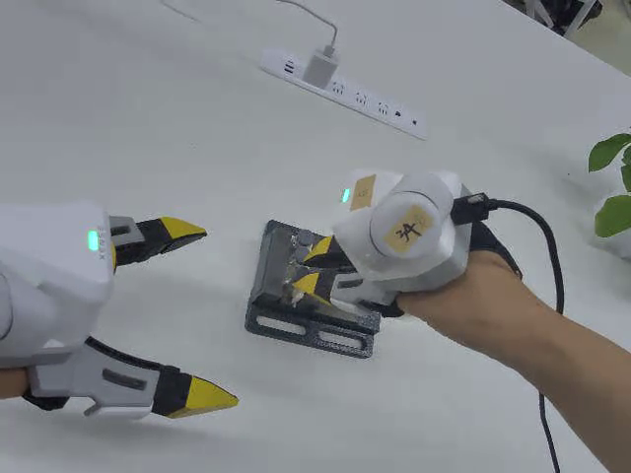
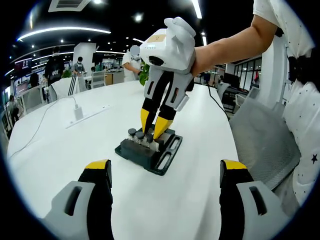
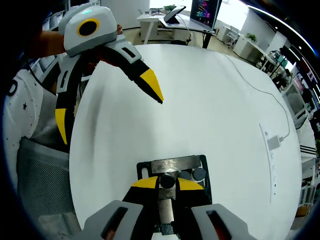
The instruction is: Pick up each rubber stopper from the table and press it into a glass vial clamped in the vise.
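Observation:
A dark vise (image 1: 306,330) sits mid-table on a slotted base and clamps a short row of glass vials (image 2: 140,135) with dark tops. My right gripper (image 1: 311,266) reaches down onto the vise. In the right gripper view its yellow tips stand on either side of a dark rubber stopper (image 3: 166,180) on the nearest vial, shut on it. Two more capped vials (image 3: 192,174) stand just beyond it. My left gripper (image 1: 197,313) hovers to the left of the vise, open wide, with nothing between its fingers (image 2: 97,167).
A white power strip (image 1: 345,91) with a plugged-in charger lies at the back of the white table. A green plant (image 1: 613,187) stands at the right edge. The right gripper's black cable (image 1: 537,246) trails to the right. A grey chair (image 2: 265,135) stands beside the table.

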